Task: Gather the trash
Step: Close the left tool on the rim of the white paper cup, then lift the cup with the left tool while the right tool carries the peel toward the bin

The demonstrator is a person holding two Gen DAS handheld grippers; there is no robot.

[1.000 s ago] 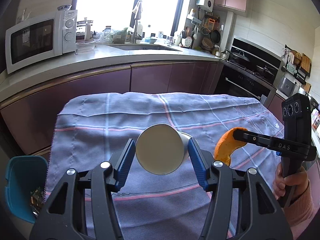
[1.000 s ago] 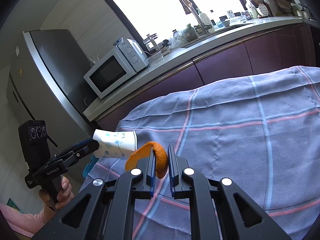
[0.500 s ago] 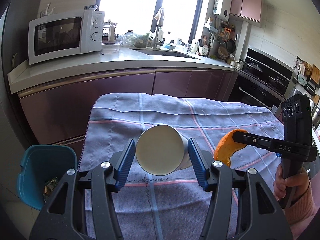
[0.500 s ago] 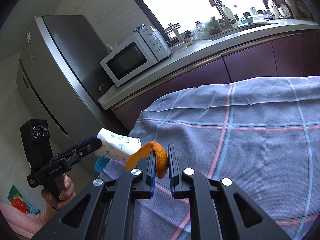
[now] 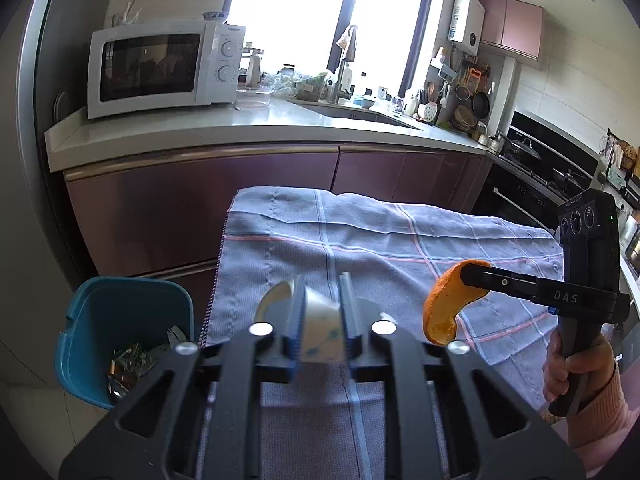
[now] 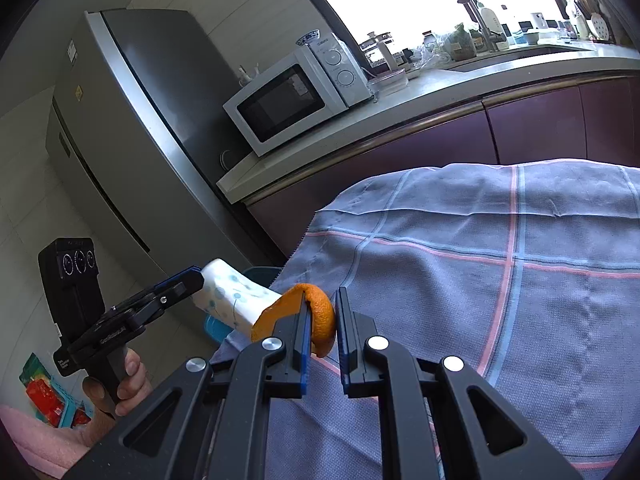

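Note:
My left gripper is closing on a white paper cup with blue dots and squashes it flat between its pads. It hangs over the left edge of the blue checked cloth, close to a blue bin on the floor. In the right wrist view the same cup sticks out of the left gripper. My right gripper is shut on a curled orange peel, held above the cloth just right of the cup. The peel also shows in the left wrist view.
The bin holds some scraps. Behind the table runs a purple-fronted counter with a white microwave and a sink. A grey fridge stands at the left. A person's hands grip both handles.
The left jaws have drawn together and crushed the round cup flat. Both grippers have moved left along the cloth, bringing the blue bin closer.

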